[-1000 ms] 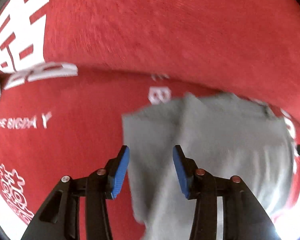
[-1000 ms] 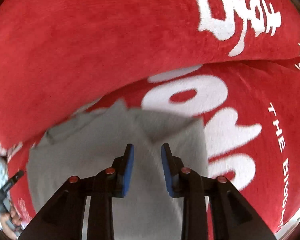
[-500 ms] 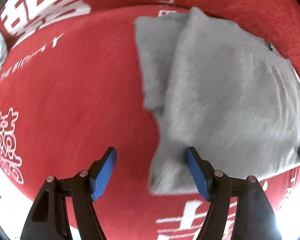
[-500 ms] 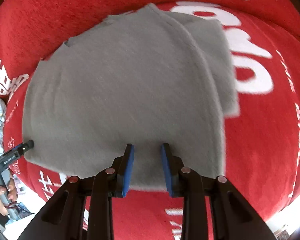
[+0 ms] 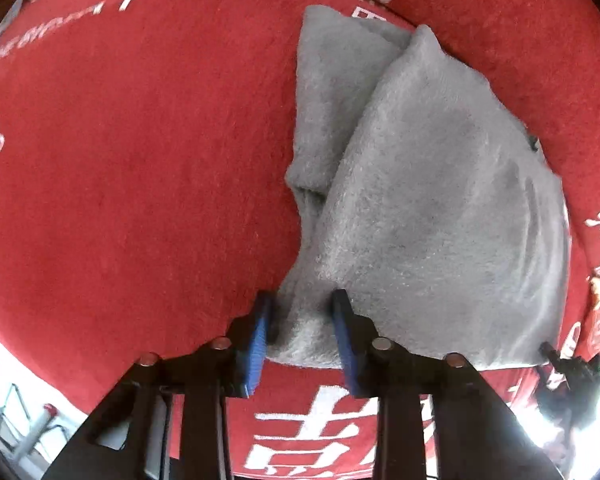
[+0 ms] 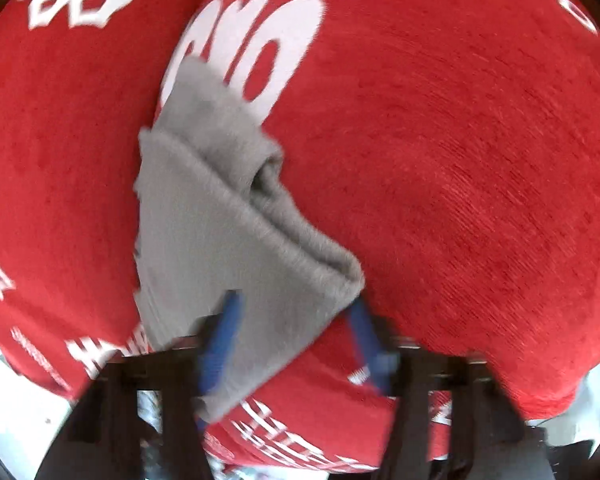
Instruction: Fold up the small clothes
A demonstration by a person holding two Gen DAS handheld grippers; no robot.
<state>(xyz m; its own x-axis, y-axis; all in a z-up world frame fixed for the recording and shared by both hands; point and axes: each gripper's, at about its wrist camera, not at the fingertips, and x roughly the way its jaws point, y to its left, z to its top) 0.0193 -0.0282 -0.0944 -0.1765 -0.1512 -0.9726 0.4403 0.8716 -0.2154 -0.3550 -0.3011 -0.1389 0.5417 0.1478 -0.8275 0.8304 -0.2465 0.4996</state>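
A grey fleece garment (image 5: pixel 428 208) lies folded on a red cloth with white lettering (image 5: pixel 140 160). My left gripper (image 5: pixel 302 320) has its blue pads on either side of the garment's near left corner, which bunches between them. In the right wrist view the garment (image 6: pixel 220 240) hangs lifted and folded. My right gripper (image 6: pixel 296 332) is blurred, its blue pads stand wide, and the garment's near edge drapes between them. The right gripper's tip also shows in the left wrist view (image 5: pixel 568 364) at the garment's near right corner.
The red cloth (image 6: pixel 460 160) covers the whole surface and curves up behind the garment. A bright floor and a metal frame (image 5: pixel 24 420) show past the near edge of the cloth.
My left gripper has narrowed around the garment's near left corner. My right gripper has opened wider and swung, and the garment has bunched and lifted in its view.
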